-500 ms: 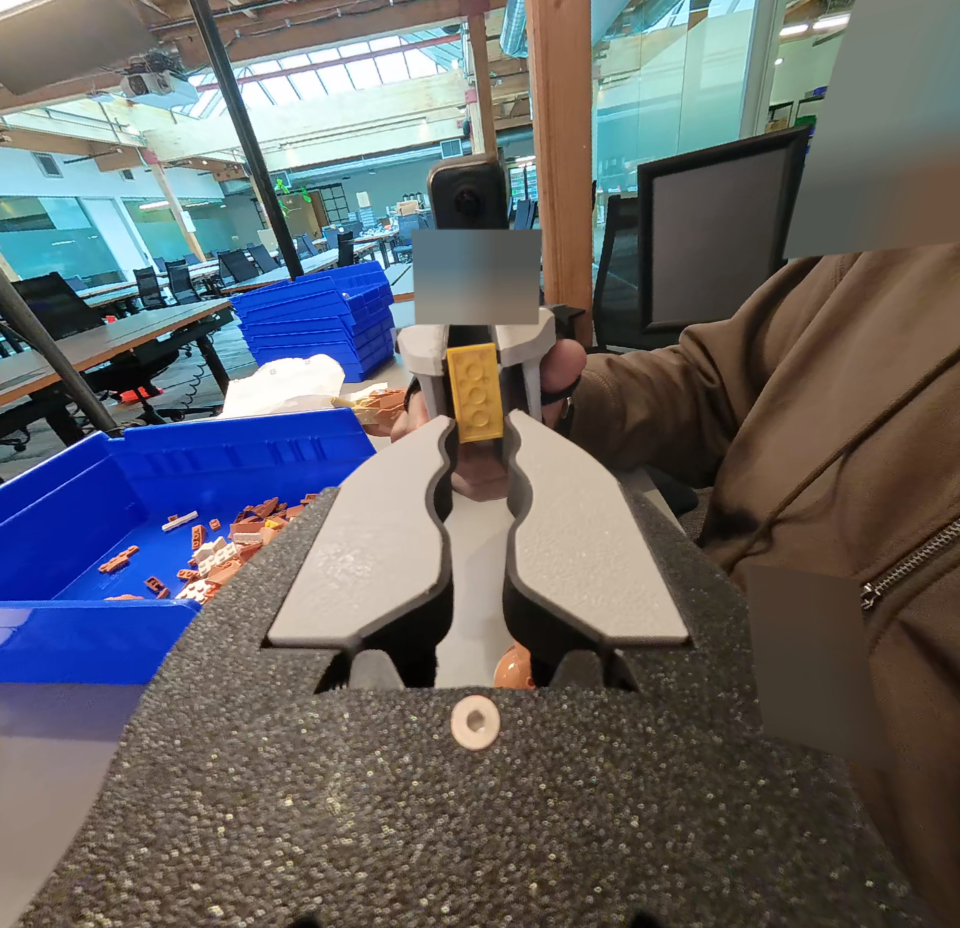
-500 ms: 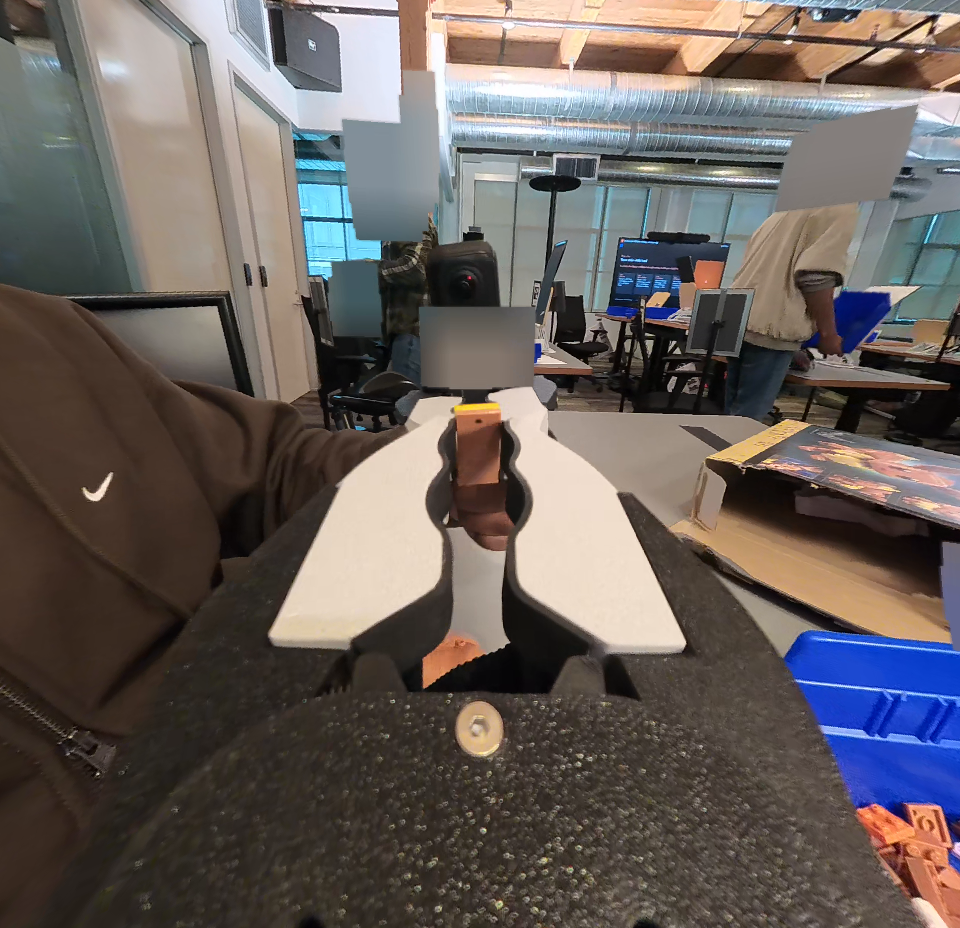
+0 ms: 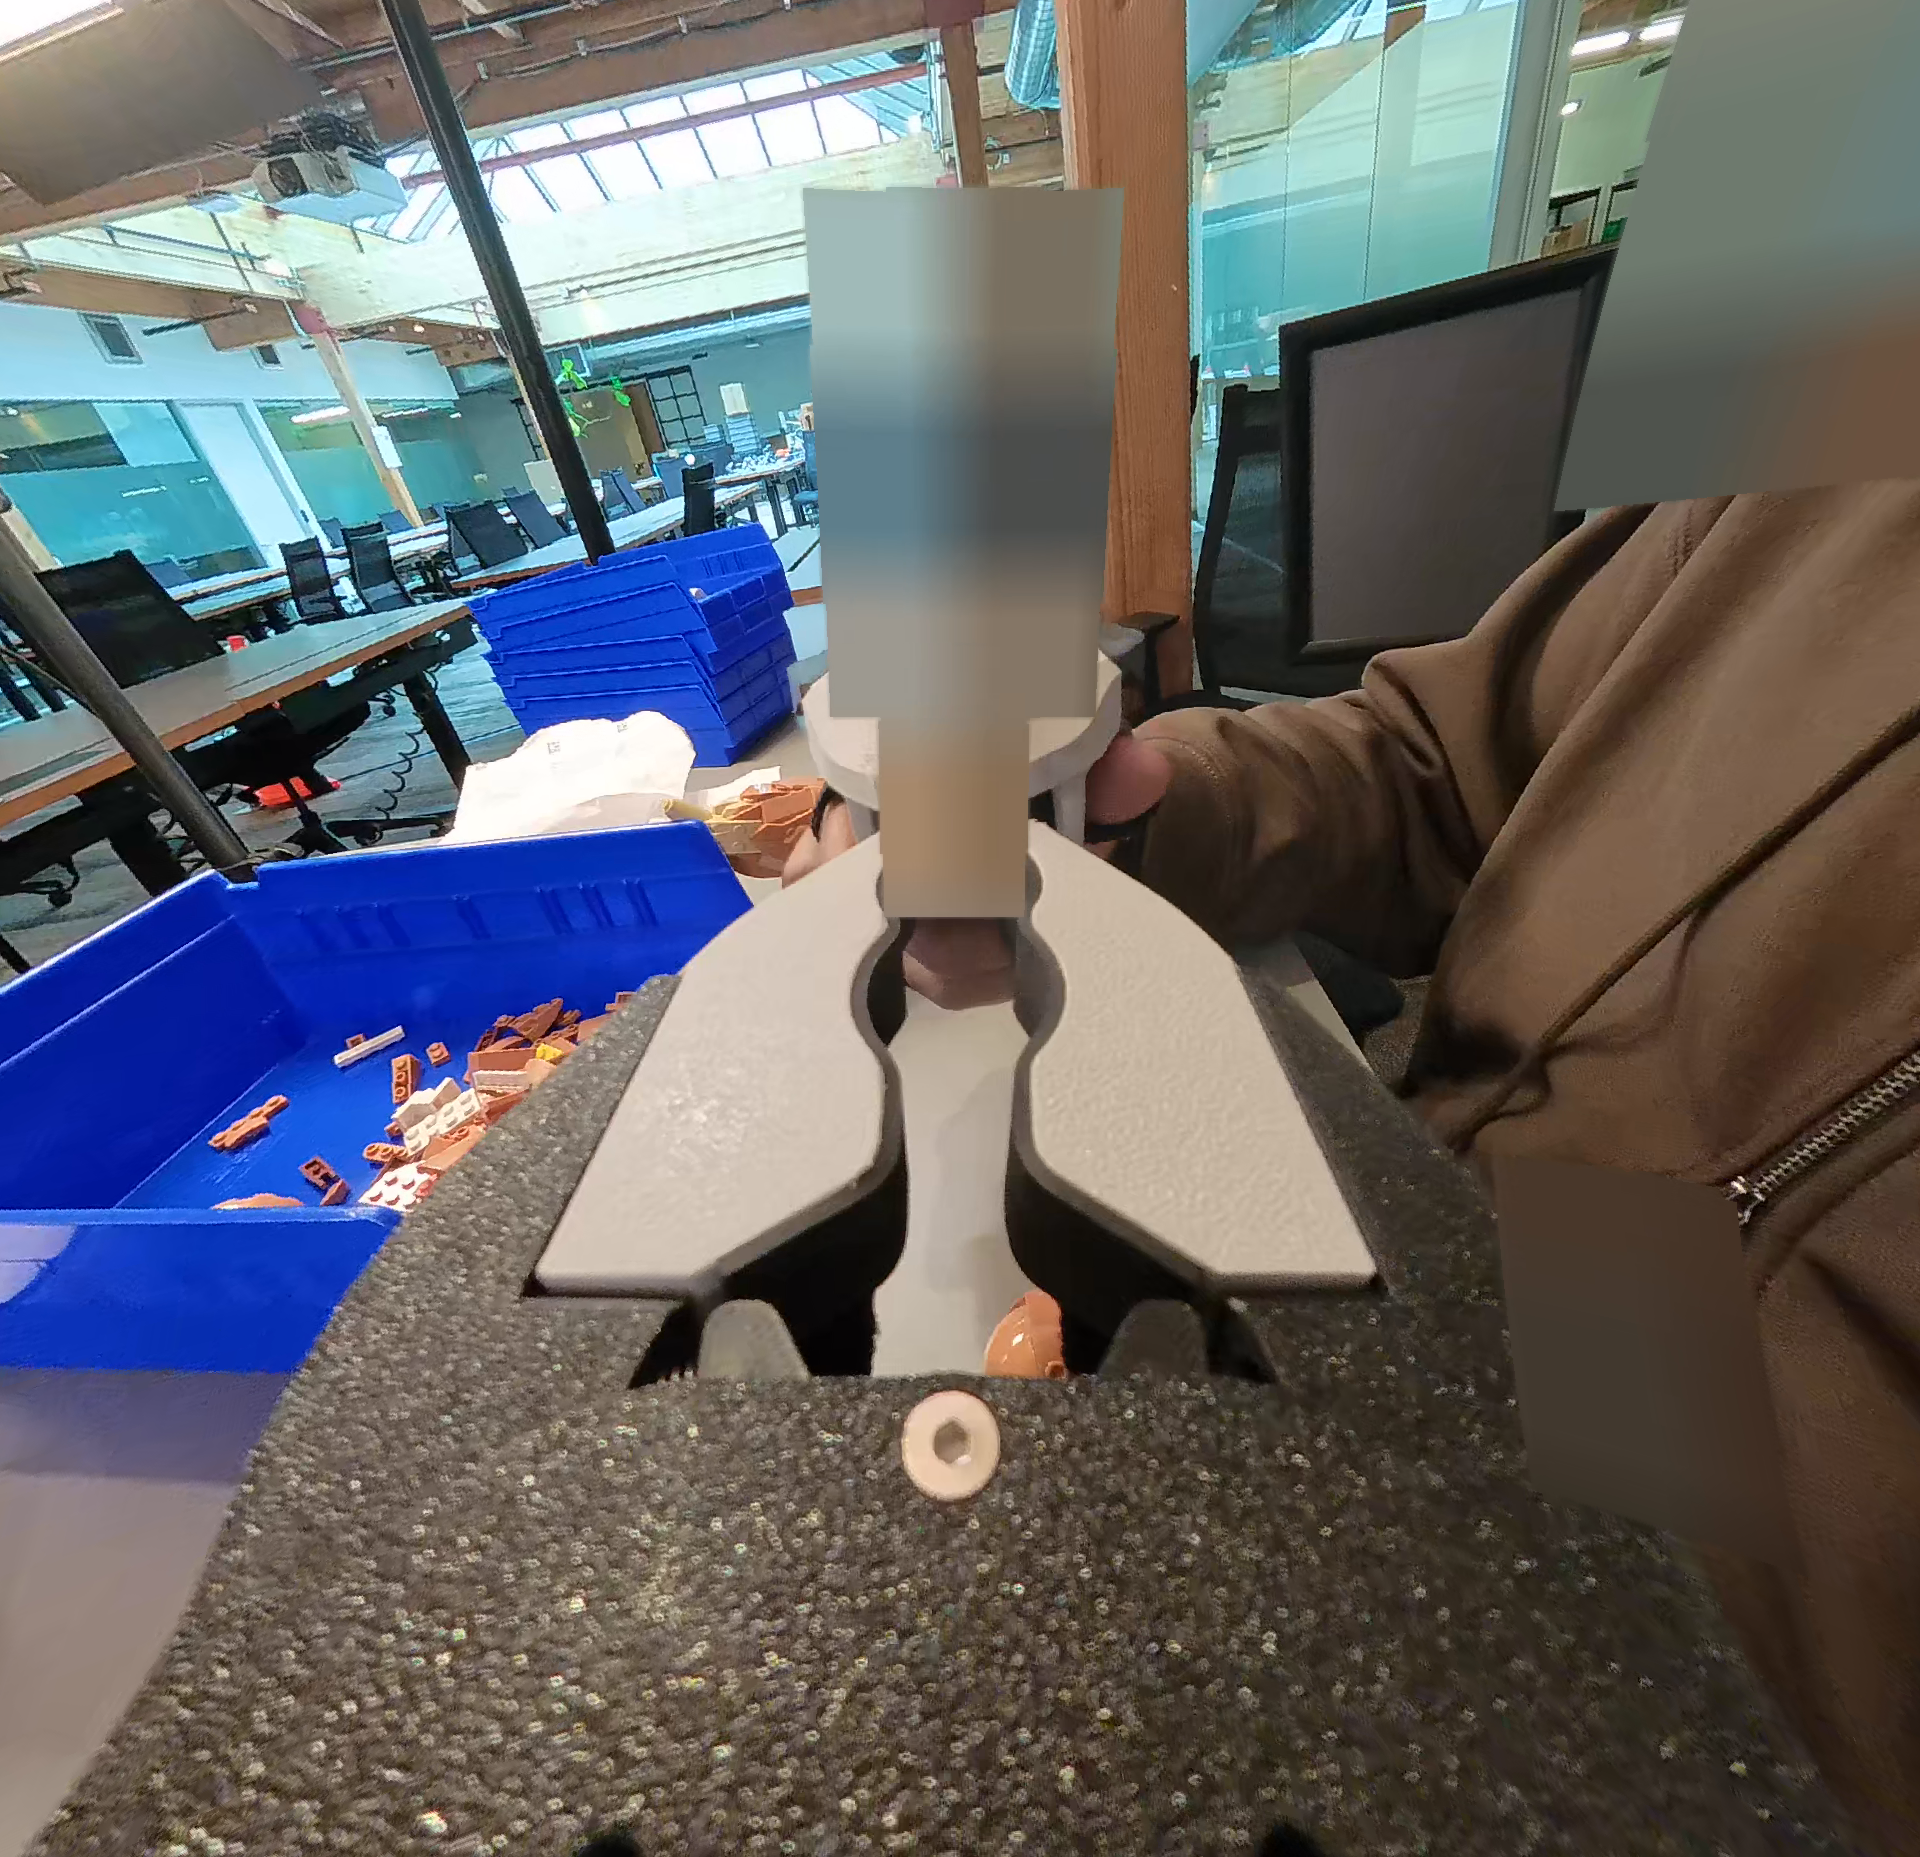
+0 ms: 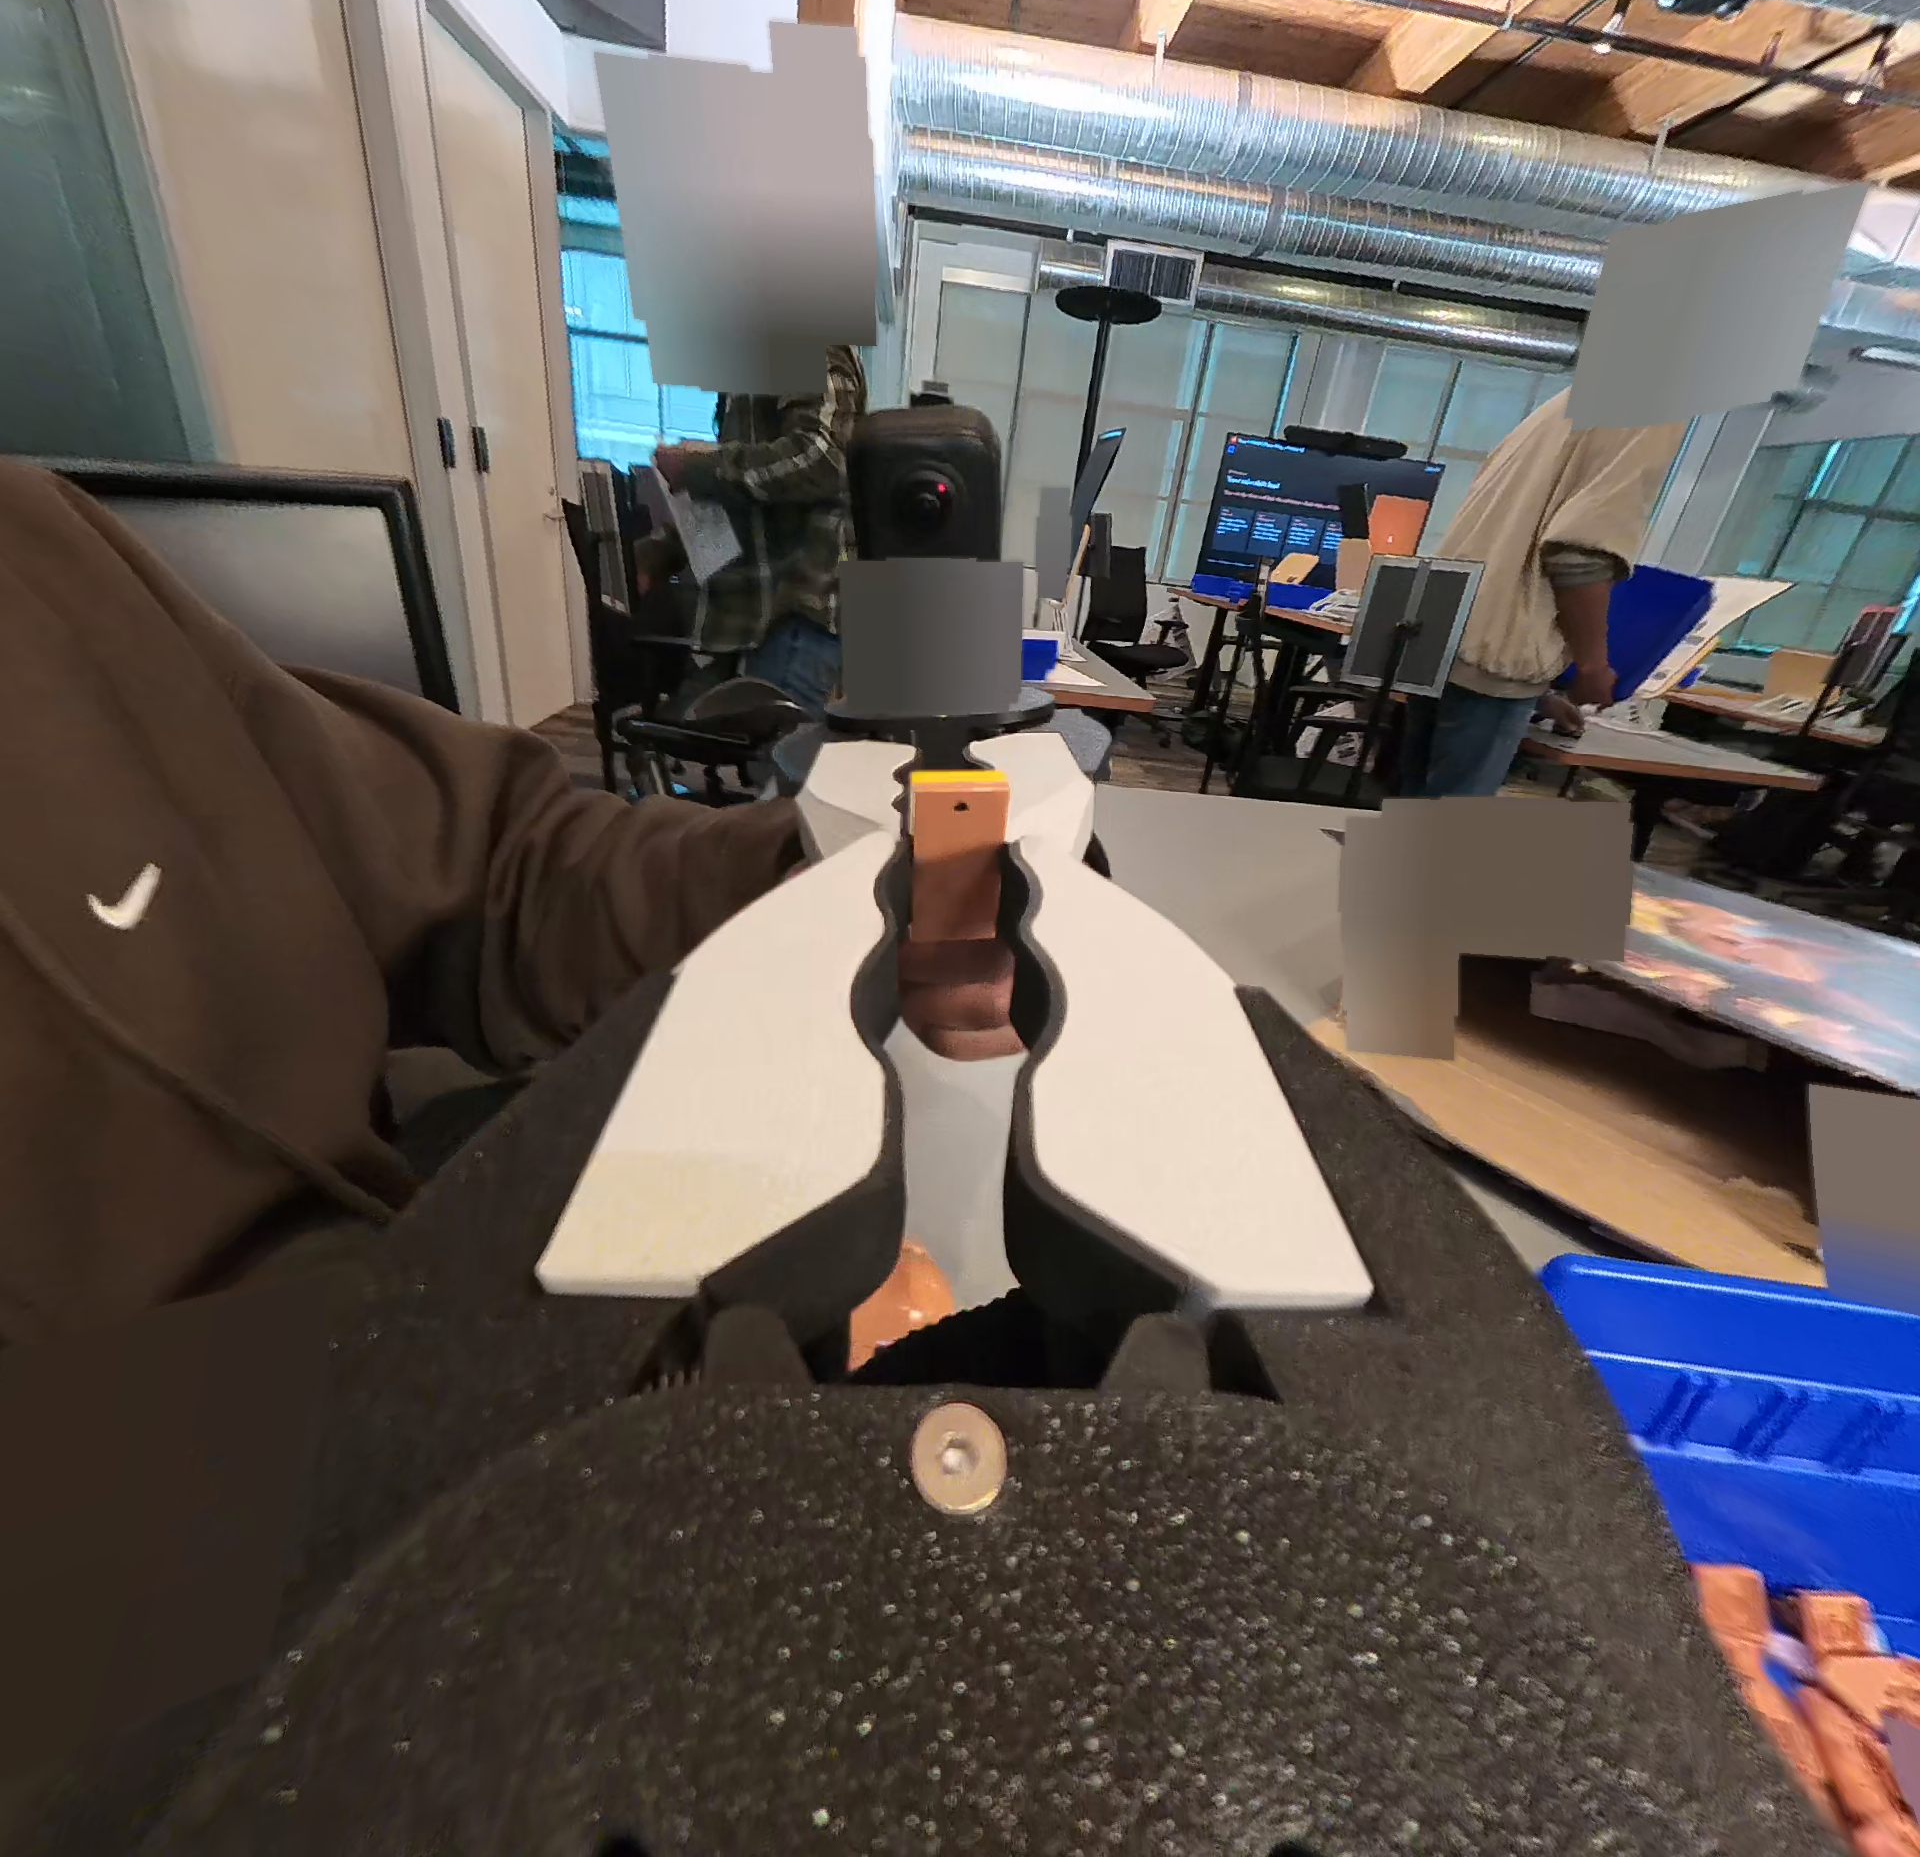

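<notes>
Blue bin (image 3: 499, 934) close on left

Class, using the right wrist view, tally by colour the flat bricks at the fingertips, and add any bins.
Brown brick: 1
Yellow brick: 1
Blue bin: 1
Total: 3

Wrist cameras face each other closely — both share the brown brick (image 4: 954, 877).
</notes>
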Tool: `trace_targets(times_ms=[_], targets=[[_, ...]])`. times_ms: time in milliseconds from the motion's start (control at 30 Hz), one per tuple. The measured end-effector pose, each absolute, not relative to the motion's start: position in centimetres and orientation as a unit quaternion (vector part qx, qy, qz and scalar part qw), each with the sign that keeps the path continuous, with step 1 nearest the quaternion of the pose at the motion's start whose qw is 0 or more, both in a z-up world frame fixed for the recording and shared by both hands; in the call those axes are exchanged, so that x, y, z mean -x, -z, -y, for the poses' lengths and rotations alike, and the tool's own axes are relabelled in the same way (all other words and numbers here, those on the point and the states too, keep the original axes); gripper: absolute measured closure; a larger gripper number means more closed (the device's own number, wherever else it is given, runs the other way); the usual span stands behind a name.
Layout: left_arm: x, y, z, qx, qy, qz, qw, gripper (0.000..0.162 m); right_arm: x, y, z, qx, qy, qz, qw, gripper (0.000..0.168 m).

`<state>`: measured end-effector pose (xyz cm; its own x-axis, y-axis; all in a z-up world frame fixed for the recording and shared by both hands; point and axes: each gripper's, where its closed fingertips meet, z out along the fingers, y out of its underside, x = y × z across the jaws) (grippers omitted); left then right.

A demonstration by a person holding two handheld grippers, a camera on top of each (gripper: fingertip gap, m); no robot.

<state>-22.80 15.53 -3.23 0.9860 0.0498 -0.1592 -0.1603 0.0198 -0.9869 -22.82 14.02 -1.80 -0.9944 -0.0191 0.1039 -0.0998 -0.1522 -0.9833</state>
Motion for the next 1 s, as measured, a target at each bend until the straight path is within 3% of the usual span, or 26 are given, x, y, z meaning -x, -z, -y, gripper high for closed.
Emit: trace_targets(times_ms=[133, 367, 1000], targets=[[22.9, 3.5, -15.4, 0.711, -0.062, -0.032, 0.7, 0.146, 22.9, 2.2, -14.0, -0.077, -0.732, 0.669, 0.107, 0.153], [22.8, 4.5, -15.4, 0.738, -0.015, -0.009, 0.675, 0.146, 22.9, 3.2, -14.2, -0.114, -0.68, 0.705, 0.166, 0.153], [22.7, 6.1, -15.6, 0.747, 0.122, 0.061, 0.651, 0.145, 22.8, 5.0, -14.6, -0.177, -0.601, 0.742, 0.237, 0.152]])
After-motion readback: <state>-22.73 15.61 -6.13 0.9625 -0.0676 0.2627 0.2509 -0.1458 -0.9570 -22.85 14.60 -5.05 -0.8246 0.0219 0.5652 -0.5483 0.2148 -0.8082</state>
